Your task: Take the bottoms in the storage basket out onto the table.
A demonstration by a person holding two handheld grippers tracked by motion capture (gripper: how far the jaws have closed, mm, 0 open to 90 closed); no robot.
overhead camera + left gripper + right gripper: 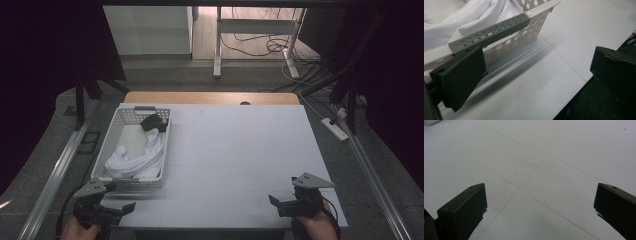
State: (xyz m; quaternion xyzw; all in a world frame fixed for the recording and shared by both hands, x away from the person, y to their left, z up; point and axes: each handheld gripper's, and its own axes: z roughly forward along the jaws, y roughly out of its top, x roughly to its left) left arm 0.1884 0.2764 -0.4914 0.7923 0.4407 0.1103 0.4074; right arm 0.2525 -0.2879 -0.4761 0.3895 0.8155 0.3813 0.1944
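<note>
White table (240,160) with basket (111,131), grey floor (200,75) beyond.

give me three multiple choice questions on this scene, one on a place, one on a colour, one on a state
1. Where on the table does the basket stand?
A. its left side
B. its right side
C. its middle

2. What colour is the large cloth in the basket?
A. red
B. white
C. green

3. How do the jaws of the right gripper stand?
A. shut on the cloth
B. shut on nothing
C. wide apart, holding nothing

Answers: 1 A, the high view shows the basket by the table's left edge, just ahead of the left gripper. 2 B, the cloth is white in both the high view and the left gripper view. 3 C, the right gripper view shows bare table between the two jaws.
</note>
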